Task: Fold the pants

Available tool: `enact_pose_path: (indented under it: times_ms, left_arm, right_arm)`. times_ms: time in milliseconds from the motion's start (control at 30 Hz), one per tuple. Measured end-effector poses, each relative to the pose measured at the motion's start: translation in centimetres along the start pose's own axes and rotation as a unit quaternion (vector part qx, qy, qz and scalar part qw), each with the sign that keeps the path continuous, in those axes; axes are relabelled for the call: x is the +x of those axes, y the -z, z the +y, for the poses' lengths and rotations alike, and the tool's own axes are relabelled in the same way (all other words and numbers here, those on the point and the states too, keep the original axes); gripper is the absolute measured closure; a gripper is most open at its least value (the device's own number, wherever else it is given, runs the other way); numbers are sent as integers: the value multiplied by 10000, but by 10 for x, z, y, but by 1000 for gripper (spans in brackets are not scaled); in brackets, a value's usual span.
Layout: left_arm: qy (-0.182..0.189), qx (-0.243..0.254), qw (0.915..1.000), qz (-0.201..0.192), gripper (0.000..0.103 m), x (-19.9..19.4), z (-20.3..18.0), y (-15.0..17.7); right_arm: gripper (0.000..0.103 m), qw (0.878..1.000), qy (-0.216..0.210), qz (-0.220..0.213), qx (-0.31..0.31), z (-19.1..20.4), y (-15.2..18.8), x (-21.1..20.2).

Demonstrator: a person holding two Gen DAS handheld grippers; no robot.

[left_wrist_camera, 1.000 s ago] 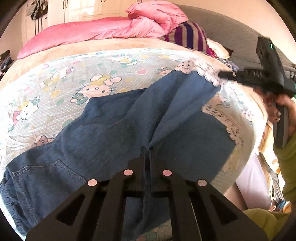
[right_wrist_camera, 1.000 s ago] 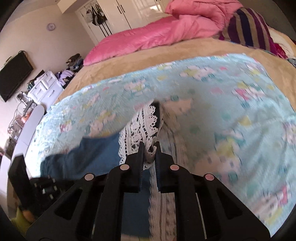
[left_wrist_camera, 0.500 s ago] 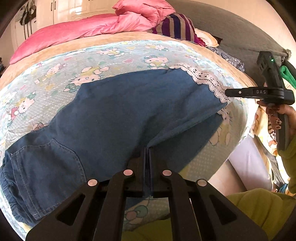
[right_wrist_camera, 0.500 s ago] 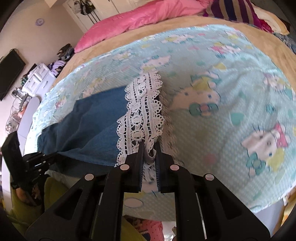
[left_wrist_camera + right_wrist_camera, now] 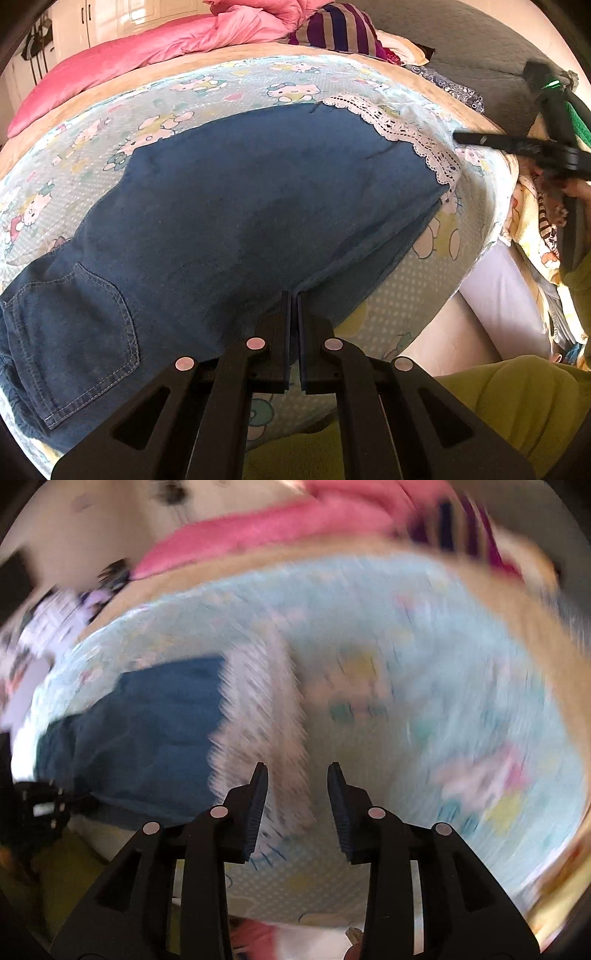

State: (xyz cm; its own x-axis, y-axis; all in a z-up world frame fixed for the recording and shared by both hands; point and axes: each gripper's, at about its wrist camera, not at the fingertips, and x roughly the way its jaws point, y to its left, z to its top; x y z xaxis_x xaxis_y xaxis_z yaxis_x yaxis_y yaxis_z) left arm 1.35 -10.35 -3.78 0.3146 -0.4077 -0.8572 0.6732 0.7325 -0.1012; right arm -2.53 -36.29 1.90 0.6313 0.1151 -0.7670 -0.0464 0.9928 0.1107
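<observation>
Blue denim pants lie flat across the cartoon-print bed cover, folded leg over leg, the lace hem toward the right edge. Left gripper is clenched on the near edge of the pants. Right gripper hangs released just beside the lace hem, holding nothing; its view is blurred.

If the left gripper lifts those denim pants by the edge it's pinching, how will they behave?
The pants will probably drape limply: they lie flat, following the bedspread. Likely heavier than thin cloth, judging by the stitched denim pocket. The left gripper, shut on one edge, would probably leave the lace hem trailing.
</observation>
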Motion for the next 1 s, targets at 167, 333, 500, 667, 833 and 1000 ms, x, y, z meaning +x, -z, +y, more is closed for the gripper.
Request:
enact_pose_path:
  times_ms: [167, 333, 500, 667, 833, 1000]
  left_arm:
    - [23, -56, 9999, -80, 100, -4, 0, -2]
    - [135, -94, 9998, -124, 100, -10, -1, 0]
    - [240, -170, 9995, -121, 100, -12, 0, 3]
    - [429, -194, 9989, -78, 100, -15, -1, 8]
    - [518, -313, 9981, 73, 97, -7, 4, 14]
    - [563, -477, 9972, -119, 87, -21, 10, 19]
  right_arm:
    - [69, 9712, -860, 296, -2200, 94, 16, 12]
    - [69, 9486, -698, 473, -3051, 137, 31, 44]
    - [103, 9354, -795, 755, -3361, 141, 36, 61]
    - [103, 9334, -1119, 816, -3309, 130, 38, 52]
    - [103, 9357, -1241, 1116, -3107, 120, 38, 63]
    - [79, 9535, -1368, 856, -2545, 101, 26, 44]
